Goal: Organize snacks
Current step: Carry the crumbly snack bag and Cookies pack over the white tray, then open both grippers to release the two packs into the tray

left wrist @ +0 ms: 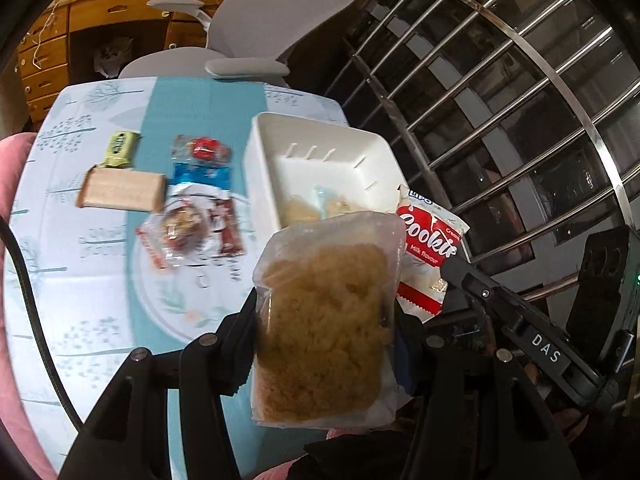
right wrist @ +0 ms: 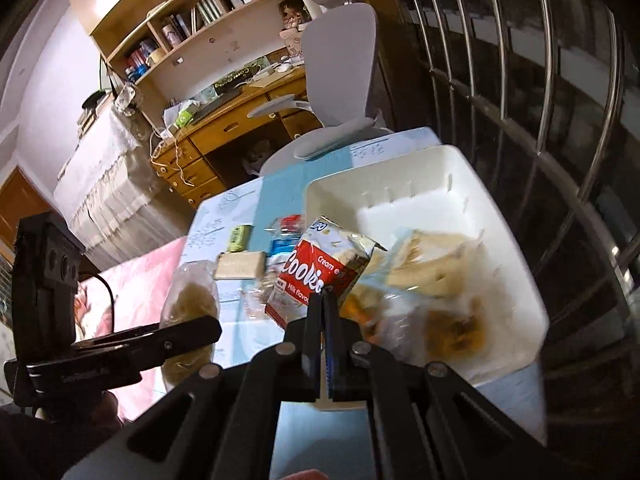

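- The counter (left wrist: 100, 280) wears a pale cloth printed with trees, with a teal band down its middle.
- Past its far end stands one grey office chair (left wrist: 280, 12), and behind that a wooden desk with drawers (left wrist: 52, 60); the right wrist view also shows wooden bookshelves (right wrist: 192, 12) above the desk.
- A run of shiny metal bars (left wrist: 500, 100) curves along the right side, just beside the counter.
- One white bin (left wrist: 320, 160) sits on the counter near the bars; several clear-wrapped pastries (right wrist: 432, 276) lie inside it, too blurred to count.
- The left claw (left wrist: 326, 320) is clamped on one clear bag of crumbly golden cake (left wrist: 328, 320), held up above the counter, near the bin's front wall.
- The right claw (right wrist: 326, 308) is pinched nearly closed on the lower edge of one red and white cookie packet (right wrist: 316, 268), held above the bin's near left rim.
- Loose on the cloth to the left of the bin: one green bar (left wrist: 119, 148), one tan wafer pack (left wrist: 122, 190), one red-topped clear packet (left wrist: 202, 150), one blue packet (left wrist: 202, 174), and a small heap of clear and red wrappers (left wrist: 192, 232) whose number I cannot tell.
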Motion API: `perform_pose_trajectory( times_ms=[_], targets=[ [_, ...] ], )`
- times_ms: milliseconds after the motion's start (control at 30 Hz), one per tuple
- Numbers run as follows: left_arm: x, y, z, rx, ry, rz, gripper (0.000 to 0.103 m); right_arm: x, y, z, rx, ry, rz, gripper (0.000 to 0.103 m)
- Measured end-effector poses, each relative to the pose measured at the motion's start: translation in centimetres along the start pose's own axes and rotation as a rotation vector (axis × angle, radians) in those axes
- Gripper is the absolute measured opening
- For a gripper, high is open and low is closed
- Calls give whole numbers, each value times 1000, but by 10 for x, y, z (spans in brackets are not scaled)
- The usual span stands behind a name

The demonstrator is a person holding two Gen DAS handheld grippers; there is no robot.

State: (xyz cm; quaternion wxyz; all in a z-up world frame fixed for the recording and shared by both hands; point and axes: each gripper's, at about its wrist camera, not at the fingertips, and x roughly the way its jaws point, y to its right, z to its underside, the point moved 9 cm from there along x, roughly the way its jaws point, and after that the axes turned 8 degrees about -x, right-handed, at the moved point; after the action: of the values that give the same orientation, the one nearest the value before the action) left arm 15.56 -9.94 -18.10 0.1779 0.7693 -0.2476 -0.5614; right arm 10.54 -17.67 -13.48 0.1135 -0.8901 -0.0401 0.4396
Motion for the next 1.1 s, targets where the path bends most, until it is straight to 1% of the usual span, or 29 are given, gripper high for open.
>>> perform_pose_trajectory(
  times_ms=[167,367,500,567,600,633,667,733,767,900,1100],
  targets=[
    [20,30,6,2,4,10,54,-3,37,0,-21,-39,11,1],
    [41,57,7,8,5,50,54,-1,81,5,5,-92,59,1],
    [60,69,10,0,-21,80,55,0,98,14,9,-128,81,1],
    [70,71,13,0,-48,64,62,0,108,18,17,-145,101,3],
    [73,72,14,0,-54,62,68,1,112,18,23,-152,111,4],
    [74,73,15,-1,-56,65,72,2,115,20,30,-161,116,4],
    [75,75,14,-1,-53,69,73,3,118,22,38,-172,119,4],
    [74,74,11,-1,-43,57,81,5,123,25,51,-186,123,5],
    [73,73,10,-4,-38,52,83,5,124,26,56,-191,128,5],
    [70,56,8,-41,-37,25,84,10,120,27,56,-205,126,6],
    [59,24,8,-101,-31,-5,84,19,97,26,31,-219,104,6]
  ],
)
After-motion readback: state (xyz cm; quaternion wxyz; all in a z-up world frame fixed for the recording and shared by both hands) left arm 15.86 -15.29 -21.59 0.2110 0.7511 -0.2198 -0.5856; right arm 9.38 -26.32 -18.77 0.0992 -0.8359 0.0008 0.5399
